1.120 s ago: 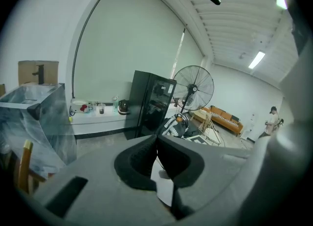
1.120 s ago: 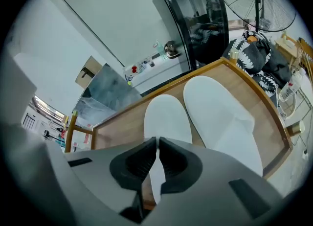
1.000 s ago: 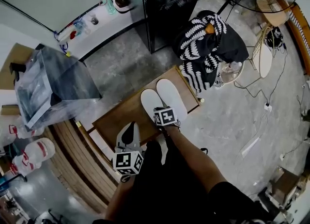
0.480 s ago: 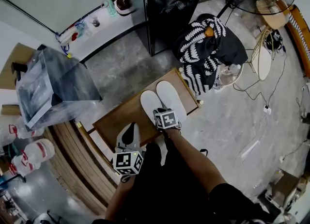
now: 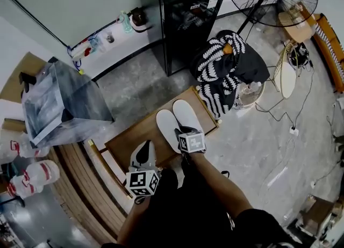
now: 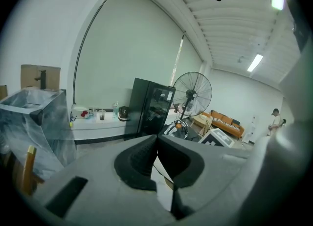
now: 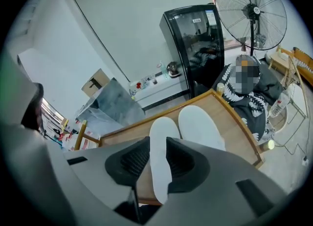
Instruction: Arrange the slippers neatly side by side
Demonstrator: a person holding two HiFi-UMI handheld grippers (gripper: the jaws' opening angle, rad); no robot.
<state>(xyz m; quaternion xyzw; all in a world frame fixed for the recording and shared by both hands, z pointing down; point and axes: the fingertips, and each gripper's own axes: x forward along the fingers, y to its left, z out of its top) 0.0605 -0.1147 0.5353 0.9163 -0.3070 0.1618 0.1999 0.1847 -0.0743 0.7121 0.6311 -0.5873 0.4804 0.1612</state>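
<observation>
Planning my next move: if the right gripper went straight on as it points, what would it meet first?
Probably the left white slipper on the wooden table: it shows untouched between the right gripper's jaws, which have just been opening.

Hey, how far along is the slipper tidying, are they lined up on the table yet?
Done, it seems: left-hand slipper and right-hand slipper lie side by side on the wooden table. In hand: nothing; the jaws of the right claw have just been opening, apart and off the left-hand slipper; the left claw is shut, empty. Left: probably only pulling away.
</observation>
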